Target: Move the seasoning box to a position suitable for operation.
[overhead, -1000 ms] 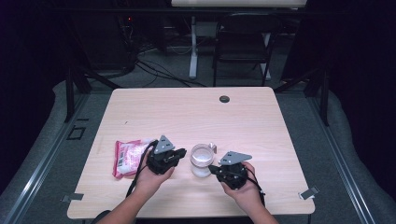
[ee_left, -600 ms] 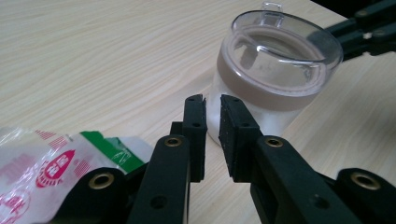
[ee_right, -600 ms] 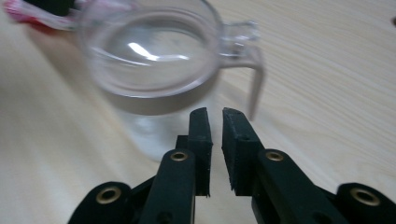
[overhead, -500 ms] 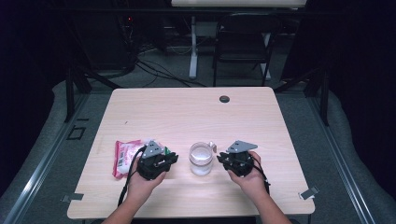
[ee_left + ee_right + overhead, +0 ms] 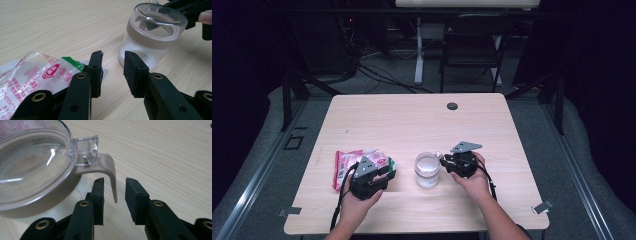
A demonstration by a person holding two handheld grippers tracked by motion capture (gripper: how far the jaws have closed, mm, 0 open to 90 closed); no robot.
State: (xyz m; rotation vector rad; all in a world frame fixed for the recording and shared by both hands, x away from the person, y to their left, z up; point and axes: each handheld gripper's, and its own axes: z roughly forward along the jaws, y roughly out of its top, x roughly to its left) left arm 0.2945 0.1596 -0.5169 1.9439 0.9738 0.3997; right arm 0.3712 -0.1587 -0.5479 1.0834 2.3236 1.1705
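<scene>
On the high view the plastic packet [image 5: 357, 162] lies at about nine o'clock from the jar, flat on the table [image 5: 412, 120]; the left gripper [image 5: 384, 172] sits over the packet's near right end, probably so its jaws can take the loose corner; in the left gripper view its jaws stand a little way apart with bare tabletop between them, holding nothing, the packet's clear edge [image 5: 37, 72] just beside the left jaw. The jar [image 5: 427, 170] stands upright at the middle of the near half of the table, a little white powder at its bottom and a clear lid [image 5: 32, 165] closed on a tan band. At three o'clock from the jar the right gripper [image 5: 444, 162] faces its side; in the right gripper view the jaws are parted, with the tan latch lever [image 5: 111, 175] hanging between them and touching neither, which I judge a line-up to grip and lift it.

The packet's print is too creased to read, its far end is cut off in the left gripper view, and the jar's base is hidden from the right gripper view.
</scene>
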